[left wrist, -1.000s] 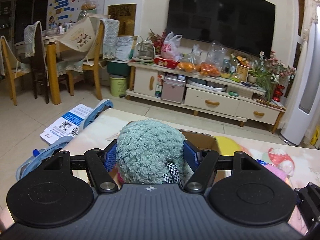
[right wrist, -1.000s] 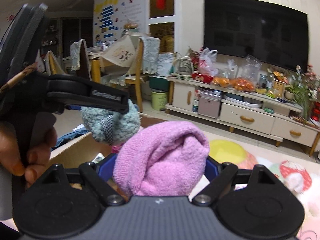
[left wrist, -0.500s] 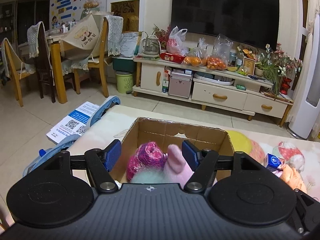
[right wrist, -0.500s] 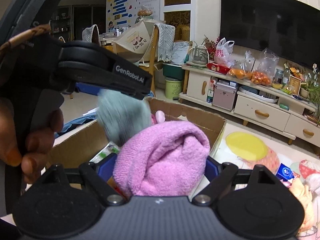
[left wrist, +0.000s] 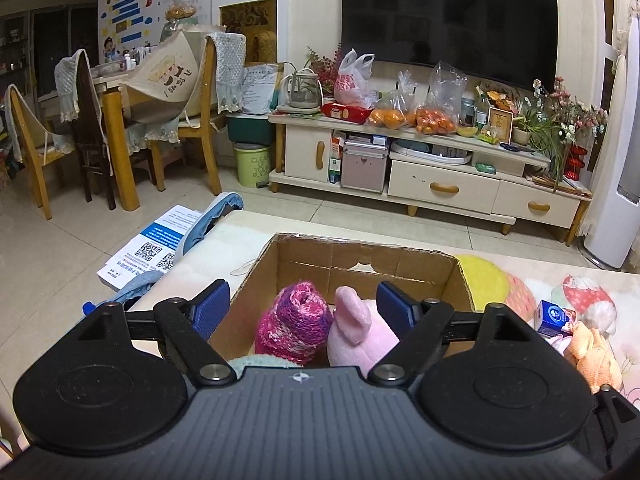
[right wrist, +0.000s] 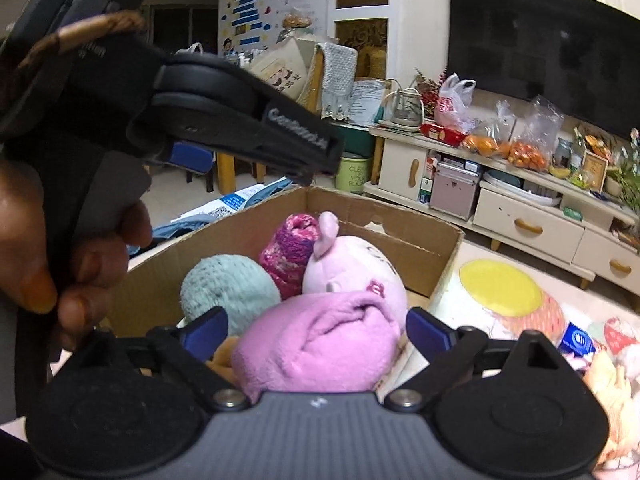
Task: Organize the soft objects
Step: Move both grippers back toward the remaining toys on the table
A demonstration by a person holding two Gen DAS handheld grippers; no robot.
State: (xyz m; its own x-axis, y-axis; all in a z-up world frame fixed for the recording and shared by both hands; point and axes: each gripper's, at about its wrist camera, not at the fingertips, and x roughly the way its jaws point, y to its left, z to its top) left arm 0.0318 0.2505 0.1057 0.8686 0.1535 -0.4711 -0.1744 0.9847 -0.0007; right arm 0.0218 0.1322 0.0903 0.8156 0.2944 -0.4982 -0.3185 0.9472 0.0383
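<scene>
box: my cardboard box (left wrist: 362, 258) sits on the counter (left wrist: 240, 232), open top, right in front of both my grippers.
teal sock ball: lies inside the box at its left side (right wrist: 230, 292); in my left view only its top edge peeks over the gripper body, below and behind my fingertips.
left gripper: my left gripper (left wrist: 304, 306) hangs over the near part of the box, jaws have just been opening, now spread wide, blue pads touch nothing; the multicolour knit roll (left wrist: 294, 326) and pink plush pig (left wrist: 360, 332) show between the pads but lower, down in the box.
pink towel roll: sits between my right pads (right wrist: 320, 340), at the box's near right edge, leaning on the pig and the teal sock ball.
right gripper: my right gripper (right wrist: 316, 326) jaws have just been opening, now spread, a gap shows between each pad and the pink towel roll, not pinching it.
hand: my left hand (right wrist: 52, 264) wraps the left gripper's handle, seen in my right view.
outside box: small blue carton (left wrist: 554, 316) and orange plush (left wrist: 596, 360) on the counter to the right, well apart from the box.
</scene>
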